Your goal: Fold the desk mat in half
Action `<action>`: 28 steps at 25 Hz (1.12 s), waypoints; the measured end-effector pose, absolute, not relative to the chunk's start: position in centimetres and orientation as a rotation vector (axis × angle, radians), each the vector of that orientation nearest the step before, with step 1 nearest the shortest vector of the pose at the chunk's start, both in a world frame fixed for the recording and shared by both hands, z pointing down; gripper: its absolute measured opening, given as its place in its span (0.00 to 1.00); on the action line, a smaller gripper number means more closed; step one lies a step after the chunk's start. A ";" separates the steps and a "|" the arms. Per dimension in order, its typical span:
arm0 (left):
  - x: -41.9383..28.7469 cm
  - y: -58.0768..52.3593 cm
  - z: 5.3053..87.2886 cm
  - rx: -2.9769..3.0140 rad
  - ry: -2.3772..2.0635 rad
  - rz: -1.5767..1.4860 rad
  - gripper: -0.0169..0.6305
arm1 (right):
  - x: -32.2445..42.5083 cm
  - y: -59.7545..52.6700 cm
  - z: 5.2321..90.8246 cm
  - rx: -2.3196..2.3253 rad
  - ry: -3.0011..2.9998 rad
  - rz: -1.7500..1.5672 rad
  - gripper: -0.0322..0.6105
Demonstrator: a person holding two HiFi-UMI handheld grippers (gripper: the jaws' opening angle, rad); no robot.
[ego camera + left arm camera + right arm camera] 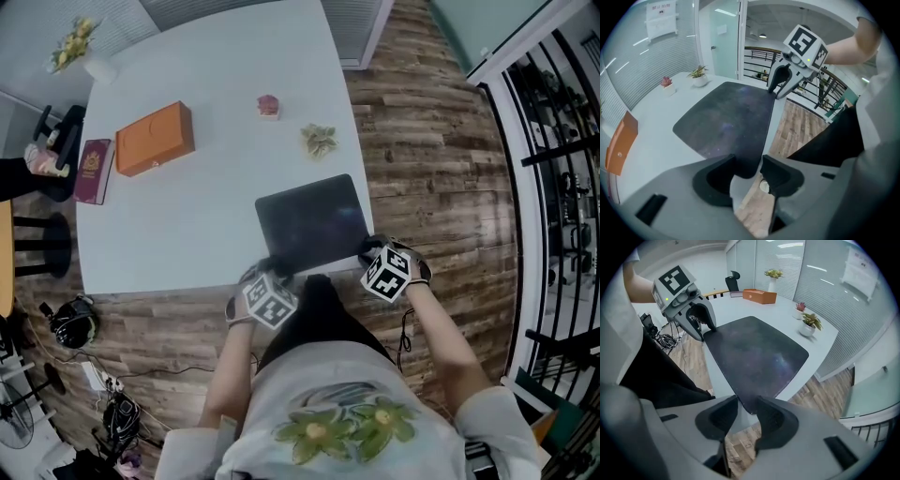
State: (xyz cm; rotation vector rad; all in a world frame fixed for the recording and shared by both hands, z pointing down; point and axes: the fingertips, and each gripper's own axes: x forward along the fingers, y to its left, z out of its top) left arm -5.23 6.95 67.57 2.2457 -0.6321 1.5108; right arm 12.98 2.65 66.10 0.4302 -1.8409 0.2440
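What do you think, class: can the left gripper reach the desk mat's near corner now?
Probably yes: a near corner of the mat lies between the open fingers of the left gripper, and nothing blocks it.

A white table (187, 225) carries an orange box (155, 138) with a dark red book (93, 171) just beside it. A small pink plant (268, 106) and a green plant (319, 140) stand near each other. Yellow flowers (73, 45) stand at a far corner. Cables (112, 408) lie on the wood floor (431, 187), beside a black railing (562, 169).
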 end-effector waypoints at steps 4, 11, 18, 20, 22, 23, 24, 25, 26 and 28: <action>-5.6 6.1 67.5 2.217 -0.652 1.479 0.23 | 13.0 2.6 66.1 0.400 -1.847 0.254 0.25; -5.5 5.8 67.0 2.208 -0.621 1.449 0.16 | 13.0 2.4 65.9 0.399 -1.868 0.174 0.14; -5.6 5.4 65.5 2.217 -0.671 1.411 0.16 | 12.7 2.0 64.2 0.474 -1.925 0.200 0.12; -5.6 5.2 64.9 2.220 -0.690 1.395 0.16 | 12.8 1.8 63.5 0.501 -1.949 0.217 0.12; -5.7 5.2 64.6 2.224 -0.701 1.383 0.16 | 12.8 1.7 62.8 0.527 -1.972 0.243 0.12; -5.7 5.1 64.5 2.227 -0.706 1.380 0.16 | 12.7 1.6 62.5 0.541 -1.983 0.263 0.12; -5.8 5.1 64.4 2.229 -0.710 1.378 0.16 | 12.7 1.5 62.2 0.553 -1.995 0.286 0.12; -5.9 5.0 64.2 2.231 -0.714 1.375 0.16 | 12.7 1.4 61.9 0.564 -2.005 0.309 0.12; -5.9 4.9 64.1 2.232 -0.719 1.369 0.16 | 12.6 1.2 61.7 0.574 -2.013 0.331 0.12; -6.0 4.6 63.6 2.236 -0.733 1.343 0.16 | 12.5 0.9 61.4 0.591 -2.029 0.364 0.12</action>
